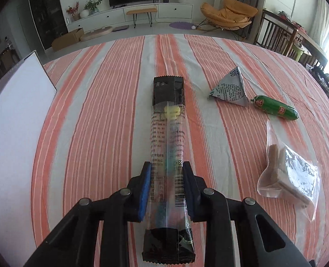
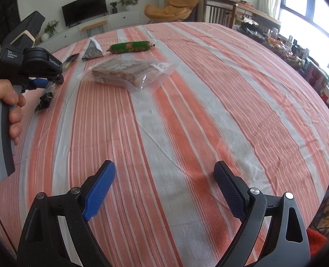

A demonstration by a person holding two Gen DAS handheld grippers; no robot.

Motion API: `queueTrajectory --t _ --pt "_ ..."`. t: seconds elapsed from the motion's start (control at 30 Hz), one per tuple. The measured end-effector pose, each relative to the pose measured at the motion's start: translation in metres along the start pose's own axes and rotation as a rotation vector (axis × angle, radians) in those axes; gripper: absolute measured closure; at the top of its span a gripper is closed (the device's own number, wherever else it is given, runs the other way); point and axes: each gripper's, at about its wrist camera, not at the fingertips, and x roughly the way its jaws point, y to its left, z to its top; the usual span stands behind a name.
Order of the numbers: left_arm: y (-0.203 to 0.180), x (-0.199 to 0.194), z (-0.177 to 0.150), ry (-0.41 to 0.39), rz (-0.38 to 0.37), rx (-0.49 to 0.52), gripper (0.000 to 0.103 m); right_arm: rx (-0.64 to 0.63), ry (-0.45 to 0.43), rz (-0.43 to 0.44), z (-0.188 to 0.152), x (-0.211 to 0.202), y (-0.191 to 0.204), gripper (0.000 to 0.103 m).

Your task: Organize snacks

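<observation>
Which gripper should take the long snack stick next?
Left. The left gripper already has its fingers closed on the stick. The right gripper is open over bare cloth, apart from every snack.

White board (image 1: 15, 120) left of left jaws running off frame edge. Long packet (image 2: 49, 89) mostly hiding behind left gripper (image 2: 44, 84). Packet print (image 1: 164, 138) ahead of jaws too small to read.

Orange-and-grey striped tablecloth (image 1: 111, 102); clear black-ended snack stick (image 1: 167, 138) between blue pads (image 1: 144, 191); green sausage (image 1: 275, 108), grey triangle pack (image 1: 230, 87) right of gripper.
</observation>
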Motion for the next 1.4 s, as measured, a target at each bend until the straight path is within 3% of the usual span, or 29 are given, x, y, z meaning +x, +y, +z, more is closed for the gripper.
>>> queueTrajectory --t 0.37,0.47,0.57,0.63,0.9,1.4 --pt "0.010 -0.061 -0.104 -0.002 -0.023 0.062 0.076 0.000 -0.001 0.000 0.000 0.000 0.000 0.010" --pt "0.012 -0.068 -0.118 -0.023 -0.034 0.082 0.073 0.000 -0.001 0.000 0.000 0.000 0.000 0.010" --pt "0.018 -0.068 -0.125 -0.057 -0.050 0.072 0.054 -0.001 -0.001 0.000 0.000 0.000 0.000 0.010" --pt "0.021 -0.069 -0.129 -0.061 -0.054 0.072 0.026 -0.001 -0.001 0.000 0.000 0.000 0.000 0.010" --pt "0.030 -0.062 -0.133 -0.087 -0.029 0.043 0.002 -0.001 -0.002 0.001 -0.001 0.001 0.000 0.010" --pt "0.030 -0.061 -0.133 -0.082 -0.027 0.040 0.000 -0.001 -0.002 0.001 -0.001 0.001 0.000 0.010"
